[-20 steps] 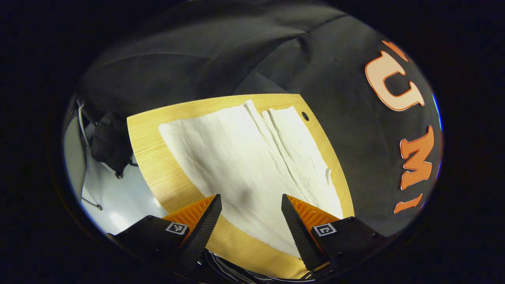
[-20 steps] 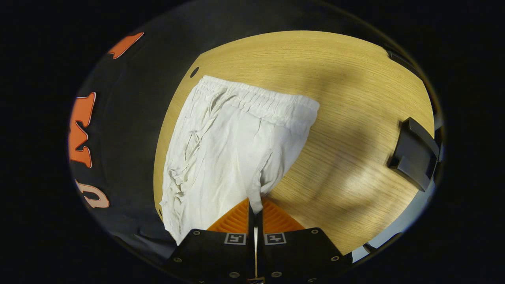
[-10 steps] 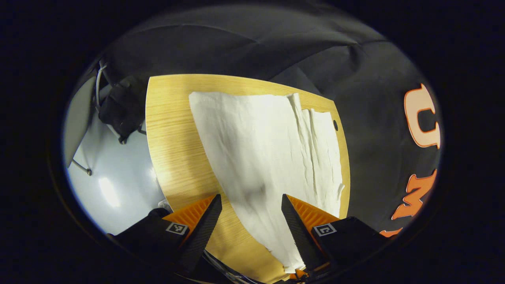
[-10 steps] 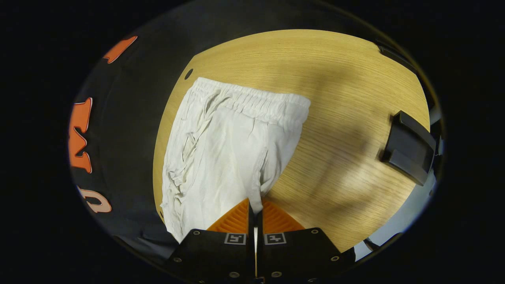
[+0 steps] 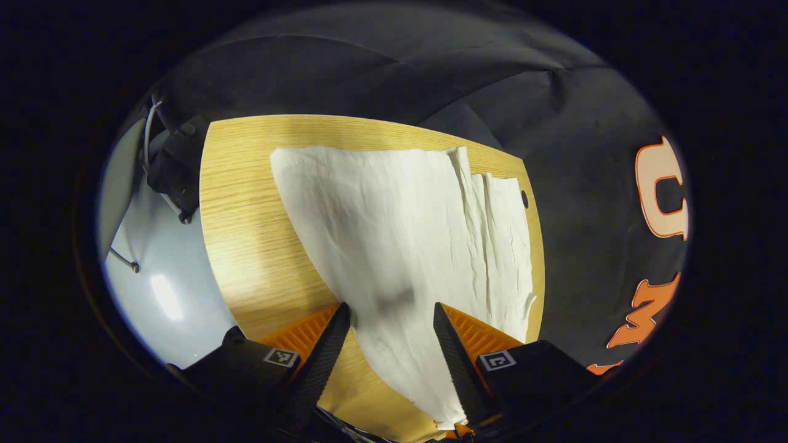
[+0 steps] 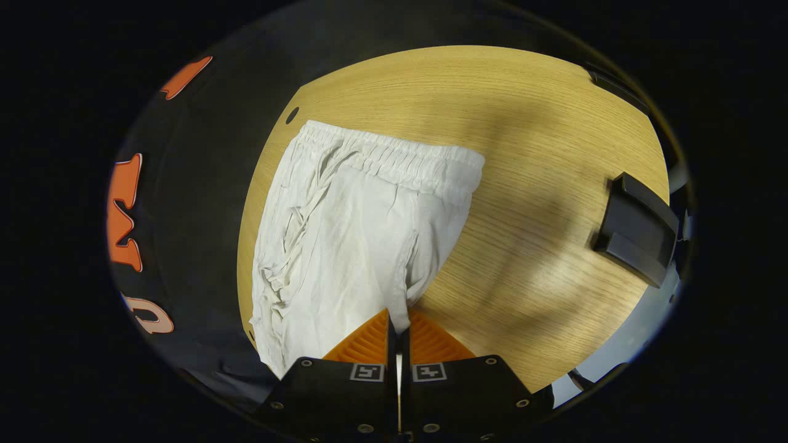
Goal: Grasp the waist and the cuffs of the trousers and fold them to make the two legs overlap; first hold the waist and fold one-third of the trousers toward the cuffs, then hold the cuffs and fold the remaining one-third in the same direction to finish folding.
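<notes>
**Legs overlapped, thirds not yet folded**

While a fold of white cloth is pinched between its closed fingers, the right gripper (image 6: 399, 329) is held low over the trousers (image 6: 357, 234), at the crotch-side edge. In the left gripper view, the left gripper (image 5: 388, 320) is held with jaws wide apart, straddling the leg fabric without pressing on it. Outward from the left jaws, the two legs are seen laid one over the other, running away to the cuffs (image 5: 381, 154) near the far edge of the wooden table (image 5: 246, 246). Outward from the right jaws, the elastic waist (image 6: 400, 160) is seen lying flat on the table, unfolded. The lengthwise fold is judged done; the waist-third and cuff-third folds are judged still to be made. A dark block (image 6: 637, 227) is seen at the table edge, well apart from the trousers.
</notes>
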`<state>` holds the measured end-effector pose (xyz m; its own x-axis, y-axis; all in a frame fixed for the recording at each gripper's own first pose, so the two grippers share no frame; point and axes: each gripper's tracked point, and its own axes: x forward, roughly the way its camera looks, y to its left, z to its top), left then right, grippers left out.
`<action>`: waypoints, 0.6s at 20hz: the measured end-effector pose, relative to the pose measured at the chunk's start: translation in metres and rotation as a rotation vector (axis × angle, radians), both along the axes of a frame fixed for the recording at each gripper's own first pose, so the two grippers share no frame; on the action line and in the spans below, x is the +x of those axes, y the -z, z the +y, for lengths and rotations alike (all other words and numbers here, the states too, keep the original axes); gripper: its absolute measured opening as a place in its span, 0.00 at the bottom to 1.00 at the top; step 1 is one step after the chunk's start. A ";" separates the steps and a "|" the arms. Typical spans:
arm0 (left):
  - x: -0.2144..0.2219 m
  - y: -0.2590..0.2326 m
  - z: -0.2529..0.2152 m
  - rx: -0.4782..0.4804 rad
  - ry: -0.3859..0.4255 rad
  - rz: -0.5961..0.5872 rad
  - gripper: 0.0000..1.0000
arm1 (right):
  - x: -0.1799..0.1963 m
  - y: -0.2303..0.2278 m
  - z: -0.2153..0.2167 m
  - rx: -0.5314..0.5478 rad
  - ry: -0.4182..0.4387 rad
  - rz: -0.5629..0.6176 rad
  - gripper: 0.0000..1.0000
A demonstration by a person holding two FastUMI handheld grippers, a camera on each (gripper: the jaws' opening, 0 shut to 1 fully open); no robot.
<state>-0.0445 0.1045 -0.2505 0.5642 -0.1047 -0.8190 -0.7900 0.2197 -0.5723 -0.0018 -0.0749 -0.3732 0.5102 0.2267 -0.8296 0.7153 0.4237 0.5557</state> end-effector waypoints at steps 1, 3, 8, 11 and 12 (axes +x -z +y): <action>0.000 0.003 0.001 0.001 0.008 0.007 0.87 | -0.001 -0.001 0.000 0.000 0.001 -0.002 0.02; 0.004 0.003 0.004 -0.001 0.019 -0.012 0.66 | 0.000 0.000 -0.001 -0.001 0.003 -0.003 0.02; 0.009 0.022 0.006 -0.008 0.072 -0.010 0.22 | -0.001 -0.002 0.000 -0.008 0.003 -0.006 0.03; 0.011 0.023 0.007 -0.031 0.122 0.006 0.05 | -0.001 -0.006 -0.001 -0.012 0.005 -0.011 0.02; 0.011 0.023 0.008 -0.020 0.142 0.013 0.04 | 0.000 -0.010 -0.001 -0.010 0.009 -0.018 0.02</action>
<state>-0.0336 0.1120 -0.2735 0.5320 -0.1994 -0.8229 -0.7591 0.3182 -0.5679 -0.0022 -0.0761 -0.3637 0.5273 0.2133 -0.8225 0.7091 0.4229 0.5643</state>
